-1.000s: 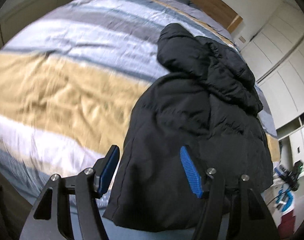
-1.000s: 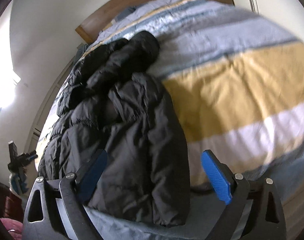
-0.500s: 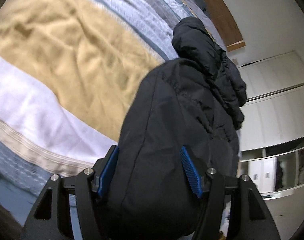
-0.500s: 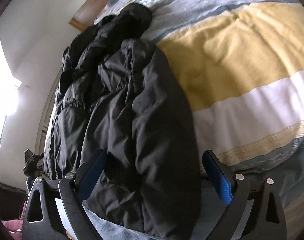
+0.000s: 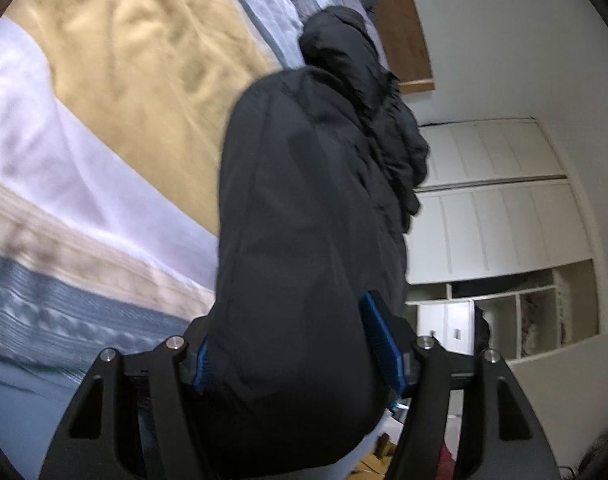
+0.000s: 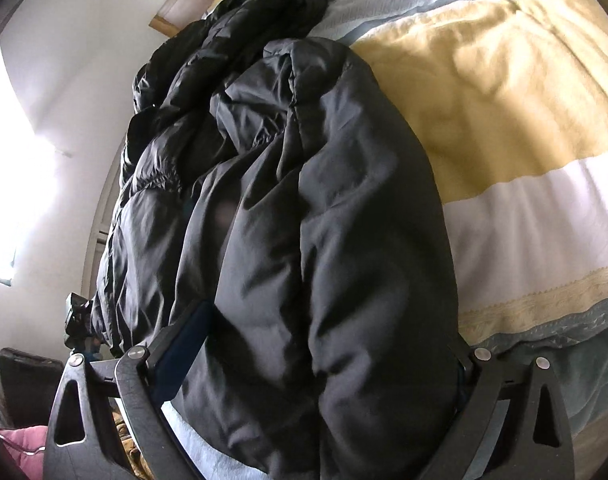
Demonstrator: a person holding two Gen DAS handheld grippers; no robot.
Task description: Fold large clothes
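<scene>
Both hand-held grippers, left (image 5: 292,344) and right (image 6: 324,364), stood wide around the jacket (image 6: 304,220) hem at the bed (image 6: 504,80) edge, low in each frame, not yet clamped. I judged deep, even bites would fold the puffy fabric squarely.

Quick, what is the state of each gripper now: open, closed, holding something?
Left gripper: open, jaws around the jacket hem, not clamped.
Right gripper: open, jaws wide around the jacket hem, not clamped.
</scene>
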